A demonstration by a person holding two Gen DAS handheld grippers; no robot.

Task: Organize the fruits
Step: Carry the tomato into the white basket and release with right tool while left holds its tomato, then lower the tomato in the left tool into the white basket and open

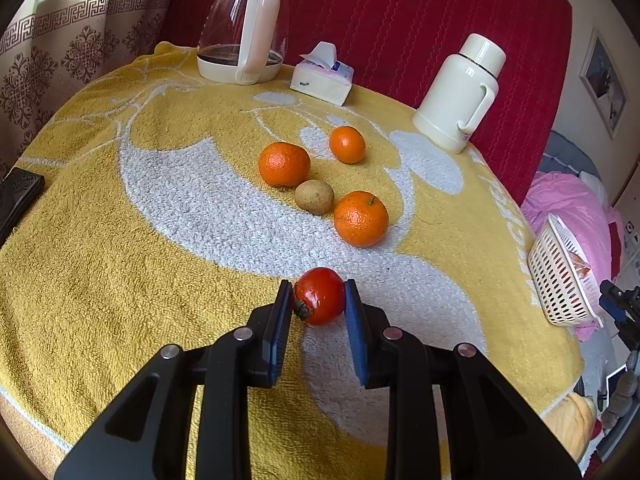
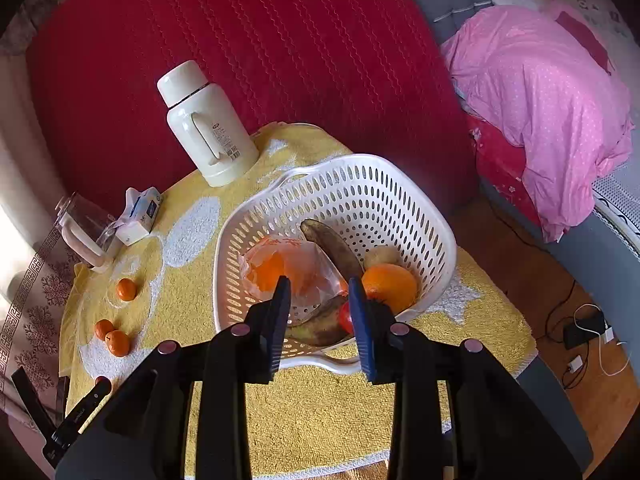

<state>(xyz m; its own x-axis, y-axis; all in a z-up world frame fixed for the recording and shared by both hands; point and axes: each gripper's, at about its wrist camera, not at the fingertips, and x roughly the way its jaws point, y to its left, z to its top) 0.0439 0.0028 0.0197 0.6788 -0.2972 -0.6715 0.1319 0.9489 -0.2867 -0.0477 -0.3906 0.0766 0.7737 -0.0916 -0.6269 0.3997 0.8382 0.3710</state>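
Left gripper (image 1: 319, 300) clamps tomato (image 1: 320, 301) just above towel (image 1: 120, 280); right gripper (image 2: 319, 300) open, empty, over basket (image 2: 400, 184). Basket partly filled; three oranges (image 1: 361, 218) and one brown fruit (image 1: 314, 197) remain.

A home bedroom: bed with pink quilt (image 2: 536, 92), towel-covered table (image 1: 120, 280), kettle (image 1: 244, 28).

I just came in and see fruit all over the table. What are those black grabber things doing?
A person is sorting fruit with two hand-held grippers. The left gripper has its fingers closed on a small red fruit. Three oranges and a small brown fruit still lie on the yellow towel. The right gripper hovers open and empty over the white basket, which already holds bananas and a big orange.
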